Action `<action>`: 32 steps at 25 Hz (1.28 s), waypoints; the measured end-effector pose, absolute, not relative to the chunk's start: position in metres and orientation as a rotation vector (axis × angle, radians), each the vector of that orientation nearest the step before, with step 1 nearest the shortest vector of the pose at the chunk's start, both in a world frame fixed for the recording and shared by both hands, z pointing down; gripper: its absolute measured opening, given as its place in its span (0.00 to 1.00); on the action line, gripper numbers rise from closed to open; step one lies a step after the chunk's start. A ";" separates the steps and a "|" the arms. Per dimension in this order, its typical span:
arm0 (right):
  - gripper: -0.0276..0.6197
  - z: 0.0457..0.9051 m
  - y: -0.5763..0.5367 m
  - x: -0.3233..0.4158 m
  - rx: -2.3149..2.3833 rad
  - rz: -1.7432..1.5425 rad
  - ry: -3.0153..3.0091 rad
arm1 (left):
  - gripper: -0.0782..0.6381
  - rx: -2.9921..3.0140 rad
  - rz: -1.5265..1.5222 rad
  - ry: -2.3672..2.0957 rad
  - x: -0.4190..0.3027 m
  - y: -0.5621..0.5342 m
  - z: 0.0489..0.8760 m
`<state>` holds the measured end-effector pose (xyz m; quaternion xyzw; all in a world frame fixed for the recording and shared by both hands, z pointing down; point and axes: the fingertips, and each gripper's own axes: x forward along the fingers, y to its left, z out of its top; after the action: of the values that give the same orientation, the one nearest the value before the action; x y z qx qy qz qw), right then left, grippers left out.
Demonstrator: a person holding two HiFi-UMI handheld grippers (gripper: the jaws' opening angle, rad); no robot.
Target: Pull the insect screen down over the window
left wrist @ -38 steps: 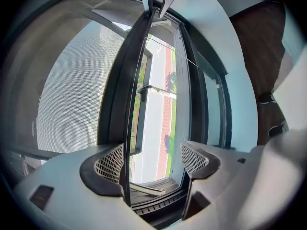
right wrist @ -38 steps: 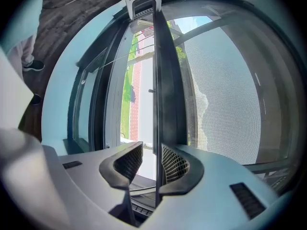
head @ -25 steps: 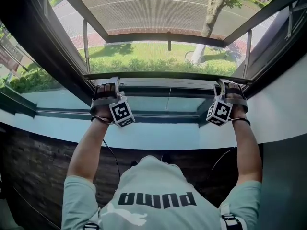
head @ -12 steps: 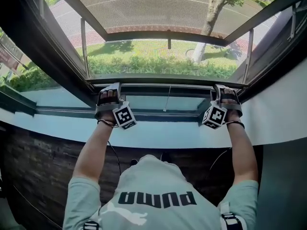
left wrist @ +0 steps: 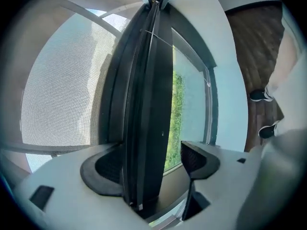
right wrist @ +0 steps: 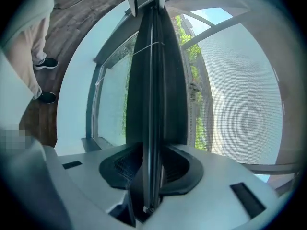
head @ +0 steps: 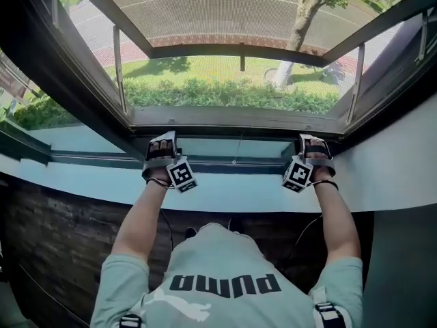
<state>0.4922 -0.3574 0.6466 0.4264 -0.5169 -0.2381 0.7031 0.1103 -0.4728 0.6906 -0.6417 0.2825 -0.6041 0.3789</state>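
- The insect screen (head: 225,12) fills the 12 o'clock half of the head view, and its bottom bar (head: 232,123) runs from 9 to 3 o'clock just above centre.
- The bar sits close to the lower window rail (head: 232,164), which lies just toward 6 o'clock of it. By the look of it, only the last bit of travel is left.
- The right gripper (right wrist: 152,169), out at the bar's 3 o'clock end, has both jaws clamped tight on the bar. That's a solid hold.
- The left gripper (left wrist: 153,161), at the 9 o'clock end, is another story. The bar stands between its jaws against one pad only, and the other pad (left wrist: 199,159) sits clear of it with greenery showing through the gap.
- Doing this well probably means closing that left grip first, or pressing down with the touching jaw alone.
- Both ends should then come down toward 6 o'clock at the same pace, so the bar stays level and doesn't jam in its side tracks.
- The pull wants to be steady, not snatched, since the mesh is under spring tension and a loose grip could let the bar snap back up.
- Seat the bar right onto the rail before letting go.
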 end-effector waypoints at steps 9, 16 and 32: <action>0.23 0.666 -0.359 0.491 1.026 -0.544 -1.104 | 0.63 -1.675 -1.476 0.779 0.113 -0.472 0.708; 0.14 0.664 -0.362 0.494 1.074 -0.708 -0.949 | 0.62 -1.617 -1.374 0.839 0.114 -0.478 0.712; 0.17 0.666 -0.364 0.498 1.141 -0.856 -0.862 | 0.62 -1.401 -1.248 0.926 0.110 -0.487 0.704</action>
<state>0.4978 -0.3640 0.6658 0.5069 -0.3828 -0.3802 0.6723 0.1097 -0.4870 0.7037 -0.5794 0.3829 -0.5165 0.5010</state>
